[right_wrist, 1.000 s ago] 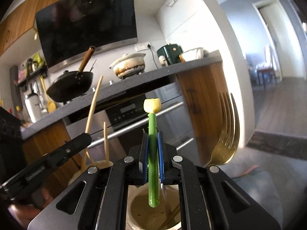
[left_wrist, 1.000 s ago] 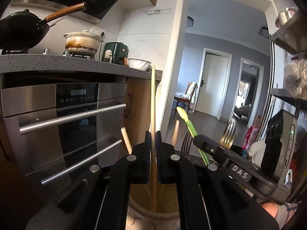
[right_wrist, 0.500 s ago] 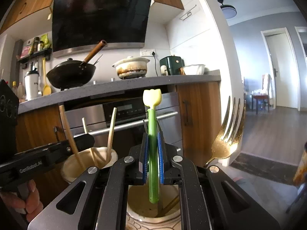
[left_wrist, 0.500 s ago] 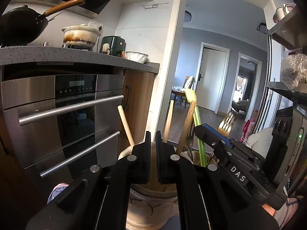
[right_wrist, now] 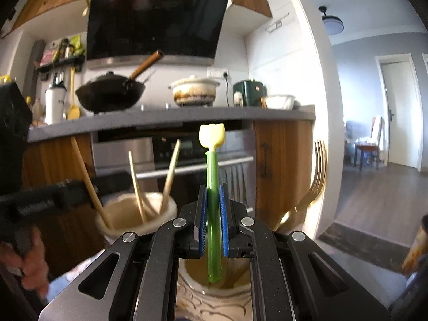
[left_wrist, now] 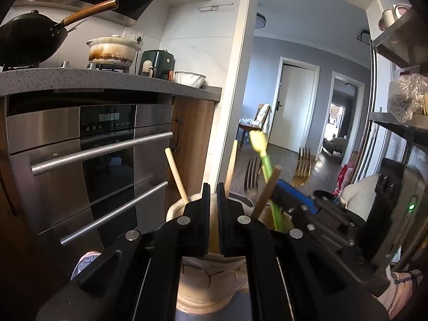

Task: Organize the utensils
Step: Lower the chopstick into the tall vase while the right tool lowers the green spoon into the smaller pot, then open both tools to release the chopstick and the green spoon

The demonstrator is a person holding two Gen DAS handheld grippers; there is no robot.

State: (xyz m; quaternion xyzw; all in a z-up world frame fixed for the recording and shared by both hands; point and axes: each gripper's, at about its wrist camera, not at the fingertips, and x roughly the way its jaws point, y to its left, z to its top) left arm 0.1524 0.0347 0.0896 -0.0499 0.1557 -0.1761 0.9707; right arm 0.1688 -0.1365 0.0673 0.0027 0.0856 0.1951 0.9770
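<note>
Release of the chopstick by the left tool (left_wrist: pixel 213 190) is recorded. One second ago a pale chopstick was clamped upright between its jaws. Now the jaws are seen drawn almost together with nothing between them, and the tool is held just above the left jar (left_wrist: pixel 208 281). The stick is judged to have been delivered into that jar, so that part of the sorting is taken as done.

The right tool (right_wrist: pixel 212 191) is found clamped on the green utensil (right_wrist: pixel 212 165), gripped on the stem with the yellow tulip-shaped end uppermost. The stem has been brought from a lean to nearly upright over the same second. Its lower end is seen at the mouth of the right jar (right_wrist: pixel 192 281). Whether it touches the inside cannot be told. It has not been let go, and this placement is judged the step in hand.

Count, as sighted:
- Jars: two, side by side, both cream ceramic.
- Chopsticks (right_wrist: pixel 136 184): three, all standing in the left jar.
- Forks: two, one gold fork (right_wrist: pixel 317 176) and one silver fork (left_wrist: pixel 251 176), both apparently seated in the right jar.
- Green utensil: one, held.

No utensil is seen lying loose.
</note>
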